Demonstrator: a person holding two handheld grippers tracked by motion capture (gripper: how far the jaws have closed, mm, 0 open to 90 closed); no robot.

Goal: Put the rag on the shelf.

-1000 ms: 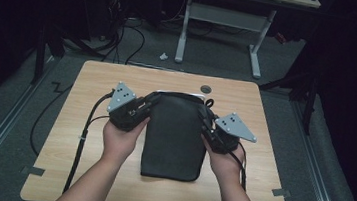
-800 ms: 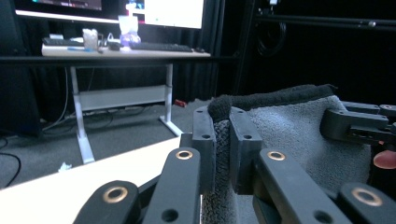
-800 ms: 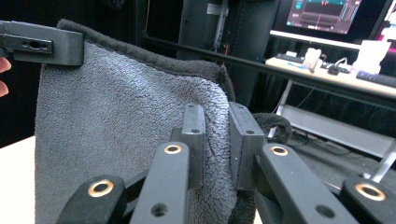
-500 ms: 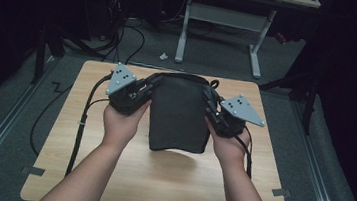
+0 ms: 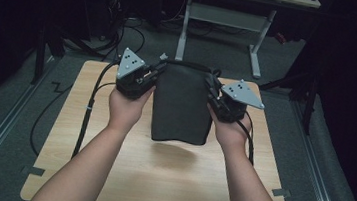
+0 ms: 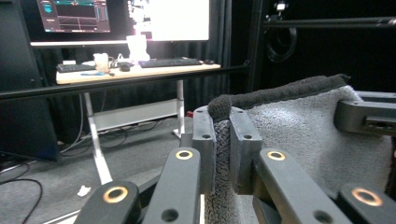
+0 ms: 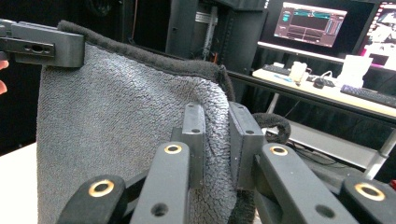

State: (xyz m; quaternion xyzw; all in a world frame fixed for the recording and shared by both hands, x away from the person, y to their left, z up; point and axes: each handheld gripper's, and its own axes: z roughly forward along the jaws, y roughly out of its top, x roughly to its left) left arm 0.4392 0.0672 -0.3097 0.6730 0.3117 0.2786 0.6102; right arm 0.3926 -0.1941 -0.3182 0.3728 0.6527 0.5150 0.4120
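Note:
A dark grey folded towel [image 5: 182,103] hangs above the wooden table [image 5: 108,173], held up by its two top corners. My left gripper [image 5: 155,74] is shut on the top left corner, and in the left gripper view [image 6: 223,149] its jaws pinch the fuzzy cloth [image 6: 308,126] just under the black hem. My right gripper [image 5: 213,90] is shut on the top right corner, and in the right gripper view [image 7: 215,144] the towel [image 7: 116,121] spreads to the left toward the other gripper's jaw. The towel's lower edge hangs just above the tabletop.
A person's forearms reach in from the bottom of the high view. Black cables [image 5: 87,116] trail from both grippers across the table. Behind the table stands a white desk frame [image 5: 225,22] with monitors and a keyboard [image 6: 168,61] on it. Grey carpet surrounds the table.
Both grippers have risen and moved away from the person, lifting the towel off the tabletop so that it now hangs upright between them.

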